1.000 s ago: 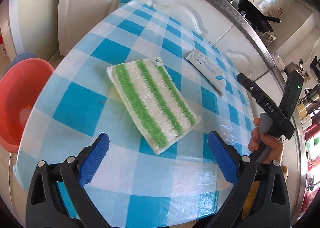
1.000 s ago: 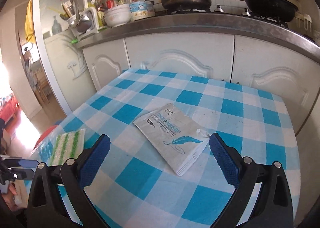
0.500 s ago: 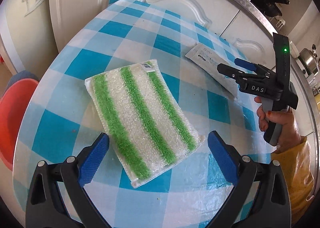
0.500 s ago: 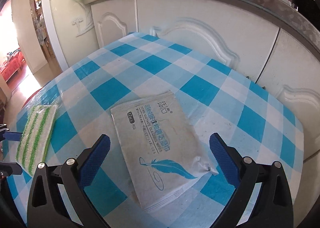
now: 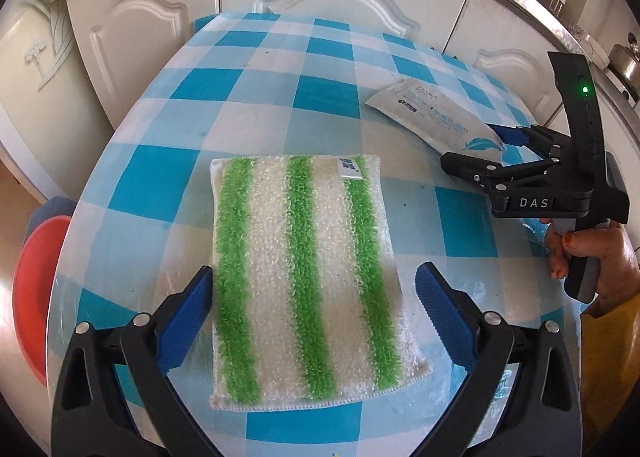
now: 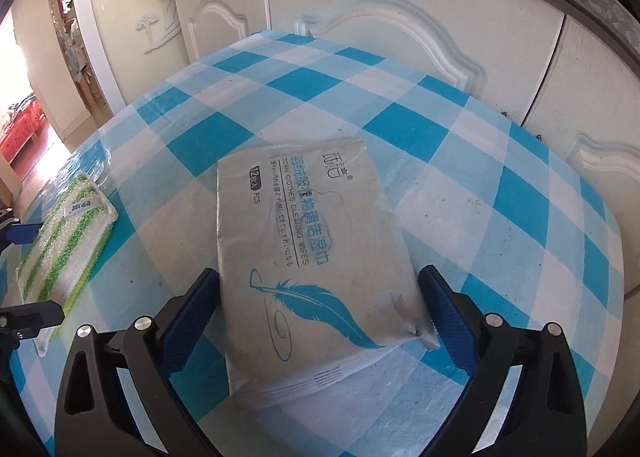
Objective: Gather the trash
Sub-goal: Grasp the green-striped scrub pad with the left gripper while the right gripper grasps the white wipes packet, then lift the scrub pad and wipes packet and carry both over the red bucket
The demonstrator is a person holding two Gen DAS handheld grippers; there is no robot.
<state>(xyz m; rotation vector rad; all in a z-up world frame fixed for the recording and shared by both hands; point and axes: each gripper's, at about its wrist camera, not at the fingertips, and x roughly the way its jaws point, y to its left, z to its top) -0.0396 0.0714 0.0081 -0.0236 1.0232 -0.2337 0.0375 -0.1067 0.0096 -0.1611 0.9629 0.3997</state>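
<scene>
Left gripper (image 5: pixel 312 313) spread wide, its blue pads (image 5: pixel 188 317) flanking the near half of a green-and-white striped sponge cloth (image 5: pixel 304 273); left pad looks just at the cloth's long edge, right pad slightly clear, contact uncertain. Cloth lies flat on the blue-checked tablecloth (image 5: pixel 280 97), small label at its far edge. Right gripper (image 6: pixel 320 317) also wide apart, straddling the near end of a grey wet-wipes packet (image 6: pixel 316 253) with a blue feather print, lying flat; left pad right at the packet's edge. Packet sits right of the cloth, well apart, bare checks between. White cabinet doors (image 6: pixel 360 9) close behind the table's far edge. Red basin (image 5: pixel 36 297) below the table's left rim.
</scene>
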